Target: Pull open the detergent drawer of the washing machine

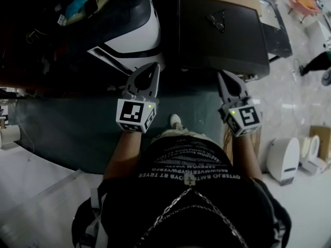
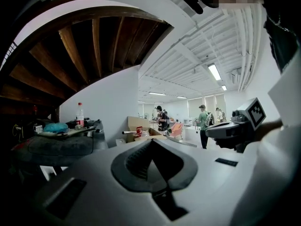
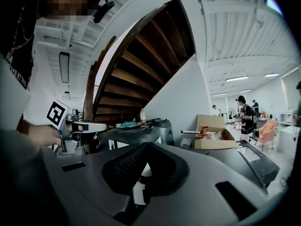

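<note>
Stands facing a dark boxy machine (image 1: 222,35), one shoe (image 1: 176,120) just short of it. Holds the left gripper (image 1: 154,68) near the machine's left front corner, jaws pressed together with nothing between them. Holds the right gripper (image 1: 221,75) just before the machine's front edge, jaws likewise together and empty. Keeps both grippers apart from the machine, touching nothing, side by side and about level.

From the left gripper view, shows its own closed tips (image 2: 151,142) with the right gripper (image 2: 209,132) beside them. From the right gripper view, shows its own closed tips (image 3: 146,146), the left gripper (image 3: 104,125) alongside, and the dark machine's top (image 3: 249,161) ahead.

Left of the dark machine: a white-and-black machine (image 1: 132,30) with a bottle (image 3: 142,116) standing on its cluttered top. Behind the dark machine: an open cardboard box (image 3: 214,131). Above and left of it: a wooden staircase (image 3: 141,69).

Cannot tell which of the two machines is the washing machine. Cannot pick out the detergent drawer in any view.
</note>
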Available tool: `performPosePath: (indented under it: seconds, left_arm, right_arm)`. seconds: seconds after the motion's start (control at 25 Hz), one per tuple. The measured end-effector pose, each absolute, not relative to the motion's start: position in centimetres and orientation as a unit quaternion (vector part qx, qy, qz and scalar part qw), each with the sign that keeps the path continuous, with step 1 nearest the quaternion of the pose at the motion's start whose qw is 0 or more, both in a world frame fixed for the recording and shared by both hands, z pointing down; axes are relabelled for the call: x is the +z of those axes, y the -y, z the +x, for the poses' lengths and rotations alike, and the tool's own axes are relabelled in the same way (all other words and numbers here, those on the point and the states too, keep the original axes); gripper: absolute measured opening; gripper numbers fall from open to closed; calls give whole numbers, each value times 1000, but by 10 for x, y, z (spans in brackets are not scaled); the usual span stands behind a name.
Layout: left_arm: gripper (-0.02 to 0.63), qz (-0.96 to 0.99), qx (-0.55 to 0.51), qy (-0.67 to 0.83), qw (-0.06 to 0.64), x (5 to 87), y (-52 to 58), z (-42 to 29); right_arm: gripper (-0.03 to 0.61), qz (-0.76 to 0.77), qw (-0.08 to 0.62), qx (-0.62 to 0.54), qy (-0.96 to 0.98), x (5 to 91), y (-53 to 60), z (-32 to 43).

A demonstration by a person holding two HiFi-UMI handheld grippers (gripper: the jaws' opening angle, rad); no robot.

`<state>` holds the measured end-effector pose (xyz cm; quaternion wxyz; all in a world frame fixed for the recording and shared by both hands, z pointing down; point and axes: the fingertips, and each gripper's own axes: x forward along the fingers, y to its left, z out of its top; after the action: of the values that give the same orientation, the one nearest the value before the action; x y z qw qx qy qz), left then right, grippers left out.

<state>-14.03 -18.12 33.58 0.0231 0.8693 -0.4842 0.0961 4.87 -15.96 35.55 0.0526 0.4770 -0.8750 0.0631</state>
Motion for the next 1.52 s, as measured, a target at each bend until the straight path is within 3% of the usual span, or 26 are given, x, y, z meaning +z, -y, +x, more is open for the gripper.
performPosePath:
  seconds: [0.36, 1.52]
  left_arm:
    - [3, 883, 95, 459, 29, 344, 220, -157]
    - [3, 887, 178, 413, 108, 458, 277, -100]
  right_arm:
    - [2, 492, 65, 70, 865, 360, 192, 23]
    - [2, 509, 149, 127, 839, 456, 247, 89]
